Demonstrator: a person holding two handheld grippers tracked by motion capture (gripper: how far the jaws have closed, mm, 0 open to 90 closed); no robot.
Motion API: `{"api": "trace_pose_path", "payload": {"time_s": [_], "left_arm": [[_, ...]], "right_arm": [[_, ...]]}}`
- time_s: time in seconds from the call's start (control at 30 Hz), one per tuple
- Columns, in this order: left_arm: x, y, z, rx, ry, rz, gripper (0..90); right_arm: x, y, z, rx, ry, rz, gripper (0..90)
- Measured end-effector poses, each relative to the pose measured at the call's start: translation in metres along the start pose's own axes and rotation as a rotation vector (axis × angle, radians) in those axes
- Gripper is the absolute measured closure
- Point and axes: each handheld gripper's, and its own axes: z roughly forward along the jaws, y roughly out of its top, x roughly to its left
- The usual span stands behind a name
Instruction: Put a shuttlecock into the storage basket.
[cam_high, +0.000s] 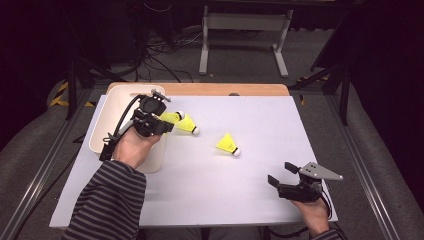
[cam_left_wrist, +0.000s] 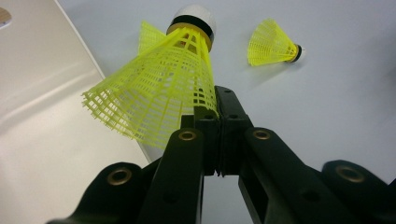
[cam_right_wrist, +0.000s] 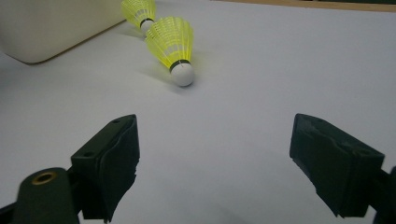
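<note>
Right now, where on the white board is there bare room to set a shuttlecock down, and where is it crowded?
Free: the wide stretch right of the lone shuttlecock, and the near strip between the white bin and the right gripper. Crowded: beside the bin, where the left gripper pinches a shuttlecock next to another.

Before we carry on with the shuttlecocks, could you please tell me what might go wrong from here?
1. The left gripper pinches only the skirt edge of the held shuttlecock; the thin mesh could slip out or bend before it reaches the white bin.
2. A second shuttlecock lies just beside the held one and could be knocked as it moves.
3. The third shuttlecock lies on its side and could roll if the open right gripper nudges it.
</note>
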Motion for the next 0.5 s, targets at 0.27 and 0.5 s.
{"api": "trace_pose_path", "payload": {"time_s": [0.27,0.5], "left_arm": [[0.006,-0.001,-0.003,0.000,0.006,-0.012,89.0],[0.013,-0.003,-0.004,0.002,0.022,-0.025,89.0]], "right_arm": [[0.000,0.000,0.000,0.000,0.000,-0.001,16.3],[0.000,0.000,0.000,0.001,0.000,-0.002,16.4]]}}
